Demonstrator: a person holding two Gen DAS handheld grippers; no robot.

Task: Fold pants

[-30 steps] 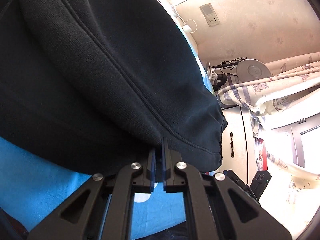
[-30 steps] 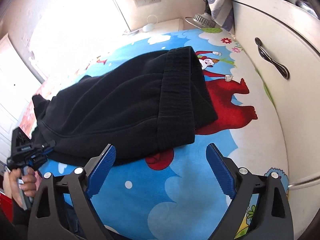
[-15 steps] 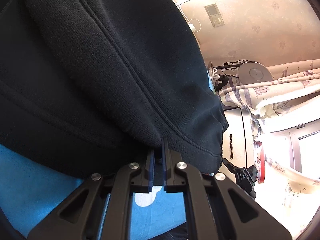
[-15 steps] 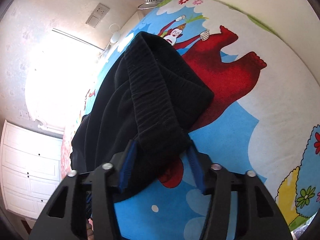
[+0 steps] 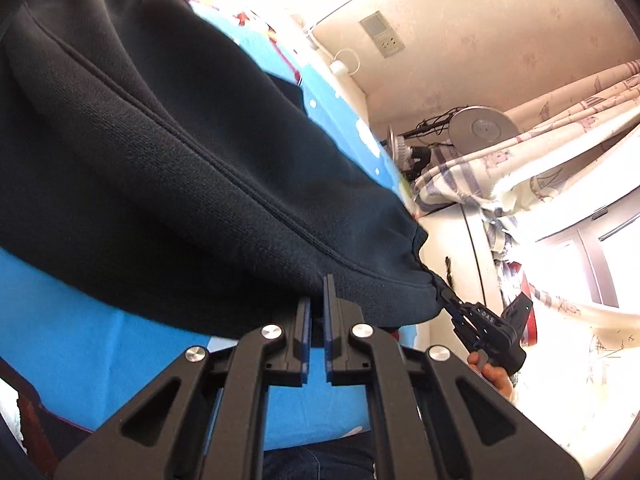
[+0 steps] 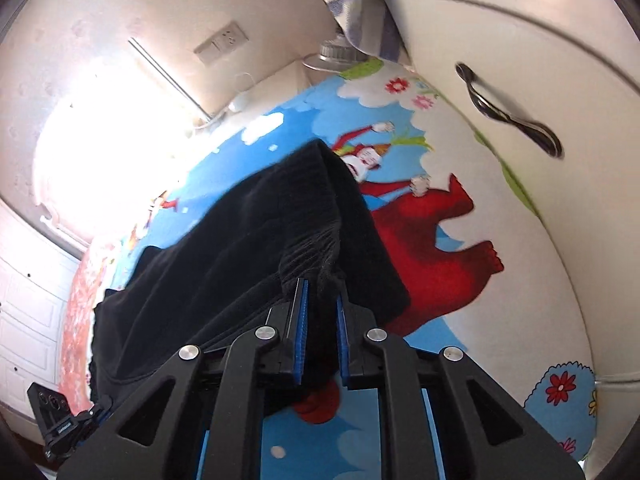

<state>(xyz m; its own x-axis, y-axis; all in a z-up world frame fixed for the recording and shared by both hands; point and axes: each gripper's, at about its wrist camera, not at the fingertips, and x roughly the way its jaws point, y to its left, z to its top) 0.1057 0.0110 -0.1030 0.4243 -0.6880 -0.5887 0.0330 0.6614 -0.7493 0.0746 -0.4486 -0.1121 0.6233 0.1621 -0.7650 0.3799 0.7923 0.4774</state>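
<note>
Black sweatpants (image 5: 200,160) lie on a bed with a blue cartoon sheet (image 5: 80,340). My left gripper (image 5: 317,300) is shut on the lower edge of one end of the pants and holds it a little off the sheet. In the right wrist view the pants (image 6: 240,260) stretch away to the left. Their ribbed waistband (image 6: 316,240) is bunched between the blue pads (image 6: 302,320) of my right gripper (image 6: 320,300). Its jaws are closing, and the pads press on the waistband. A hand (image 5: 494,376) holds that gripper at the pants' far corner.
A white cabinet (image 6: 520,40) with a dark metal handle (image 6: 508,116) stands close along the bed's right side. A patterned cloth (image 5: 520,152) hangs over it, beside a small fan (image 6: 336,54). A wall socket (image 5: 382,34) sits on the beige wall behind the bed.
The right gripper's jaws went from wide open to pressing on the waistband, and the gripper rolled and moved in. The left gripper rose with its end of the pants.
</note>
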